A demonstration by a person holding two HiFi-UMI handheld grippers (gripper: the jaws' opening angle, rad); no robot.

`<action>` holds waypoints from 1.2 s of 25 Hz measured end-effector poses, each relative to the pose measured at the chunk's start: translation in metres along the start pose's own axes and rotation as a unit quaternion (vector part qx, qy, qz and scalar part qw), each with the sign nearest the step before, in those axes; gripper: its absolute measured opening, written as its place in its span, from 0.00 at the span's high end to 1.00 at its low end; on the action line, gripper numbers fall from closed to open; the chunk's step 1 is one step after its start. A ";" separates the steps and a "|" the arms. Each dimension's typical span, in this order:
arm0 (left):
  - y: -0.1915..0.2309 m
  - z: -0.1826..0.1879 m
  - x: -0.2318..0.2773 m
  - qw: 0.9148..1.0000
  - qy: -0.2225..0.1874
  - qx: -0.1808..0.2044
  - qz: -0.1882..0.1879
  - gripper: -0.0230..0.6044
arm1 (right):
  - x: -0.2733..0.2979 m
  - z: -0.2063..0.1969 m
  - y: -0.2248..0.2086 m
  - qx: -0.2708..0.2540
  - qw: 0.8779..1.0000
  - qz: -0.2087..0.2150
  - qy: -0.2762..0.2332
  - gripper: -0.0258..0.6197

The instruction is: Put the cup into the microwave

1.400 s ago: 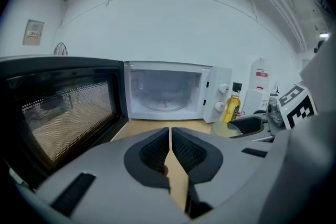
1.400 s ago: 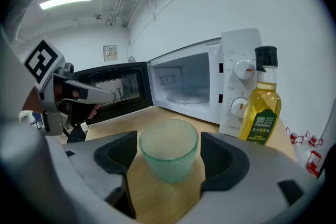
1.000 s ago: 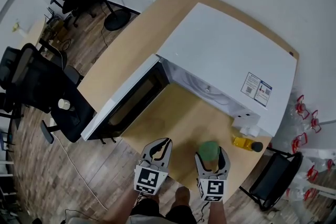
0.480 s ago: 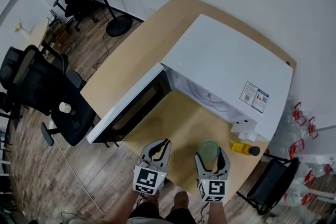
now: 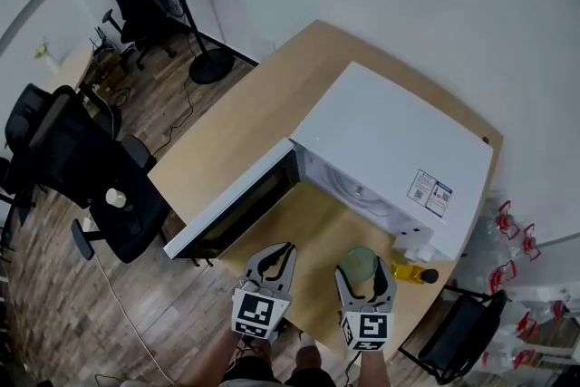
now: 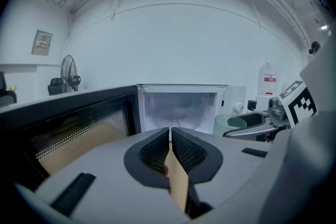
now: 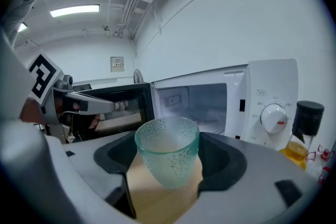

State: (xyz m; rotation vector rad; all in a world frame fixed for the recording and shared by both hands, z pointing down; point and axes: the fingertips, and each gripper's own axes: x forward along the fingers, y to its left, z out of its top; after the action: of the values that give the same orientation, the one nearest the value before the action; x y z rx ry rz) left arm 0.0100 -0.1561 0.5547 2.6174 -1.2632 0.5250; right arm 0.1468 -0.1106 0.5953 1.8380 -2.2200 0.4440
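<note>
The cup (image 7: 168, 150) is pale green pebbled glass, upright and seemingly empty. It sits between the 2 jaws of the right gripper (image 7: 171, 165), which press on its sides and hold it. In the head view it is at the near edge of the table (image 5: 243, 120), in front of the microwave (image 5: 391, 137) and well apart from it. Whether its base rests on the wood or hangs just above I cannot tell. The left gripper (image 6: 170, 145) is beside the right one, its jaws closed together on nothing. The door (image 5: 237, 206) is swung wide open to the left, and the cavity (image 7: 200, 104) shows bare and white behind the cup. A yellow bottle (image 5: 415, 273) with a dark cap stands near the oven's right corner, by the dial (image 7: 273, 118).

The grasp looks made and the door is out of the way, so the carrying step is in hand. The next move calls for a level push forward and a little left into the opening — high enough to pass the sill, clear of the door edge and the bottle — then a gentle set-down inside before the jaws part.
</note>
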 end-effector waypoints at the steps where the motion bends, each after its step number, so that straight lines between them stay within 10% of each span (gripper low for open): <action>1: 0.001 0.004 0.000 1.000 -0.004 0.001 0.001 0.91 | 0.001 0.005 0.000 -0.002 1.000 0.000 -0.003 0.40; 30: 0.032 0.011 0.048 1.000 0.002 -0.005 0.009 0.91 | 0.105 0.056 -0.038 0.003 1.000 -0.018 -0.025 0.40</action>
State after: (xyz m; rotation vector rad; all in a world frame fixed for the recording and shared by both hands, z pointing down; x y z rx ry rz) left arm 0.0147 -0.2141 0.5637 2.5984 -1.2853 0.5251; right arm 0.1648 -0.2338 0.5847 1.9101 -2.2163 0.4020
